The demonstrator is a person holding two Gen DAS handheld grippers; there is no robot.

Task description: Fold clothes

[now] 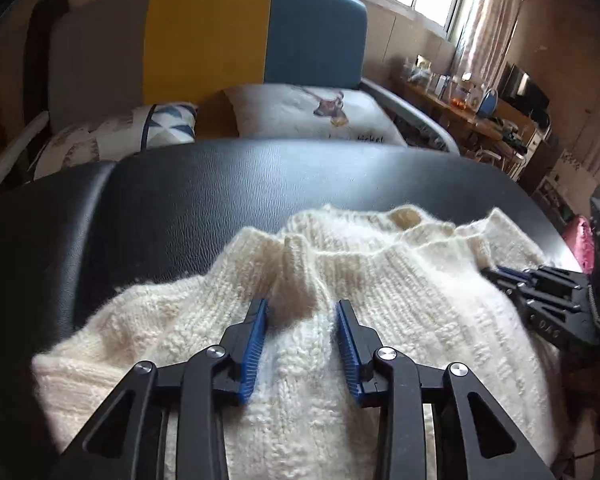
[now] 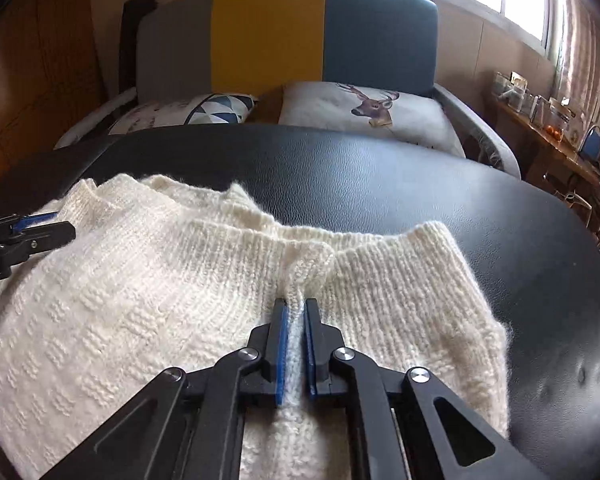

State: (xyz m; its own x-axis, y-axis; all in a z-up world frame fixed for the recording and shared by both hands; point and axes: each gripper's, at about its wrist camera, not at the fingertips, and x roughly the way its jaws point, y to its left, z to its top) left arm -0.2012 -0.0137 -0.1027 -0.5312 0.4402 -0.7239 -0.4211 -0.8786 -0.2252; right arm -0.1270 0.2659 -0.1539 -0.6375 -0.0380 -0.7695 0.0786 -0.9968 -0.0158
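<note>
1 cream knitted sweater [image 1: 380,300], lying partly bunched on a black padded table [image 1: 180,208], its ribbed edge toward the far side where a sofa [image 2: 268,32] with 2 cushions stands.

Left to right:

- Left gripper [image 1: 302,308]: jaws spread apart, blue pads straddling a raised ridge of knit near the ribbed edge. Pads sit on or just above the wool; no pinch yet.
- Sweater, middle span: textured stitch panel, slack, sagging between the 2 grippers. A second layer shows behind the front rib, so it looks already doubled or is lying front over back.
- Right gripper [image 2: 296,304]: jaws nearly closed, clamped on a thin upright pleat of knit just below the rib.

Handling, judged: soft, limp, bulky, moderately light; fuzzy yarn gives good friction against the pads, unlikely to slip. Loose stitches may stretch or snag if dragged by 1 point. It will not hold a crease; folds stay by weight alone.

Where to hold, judged: the ribbed band, denser and firmer than the body, taken at 2 matched points well apart, through both layers.
</note>
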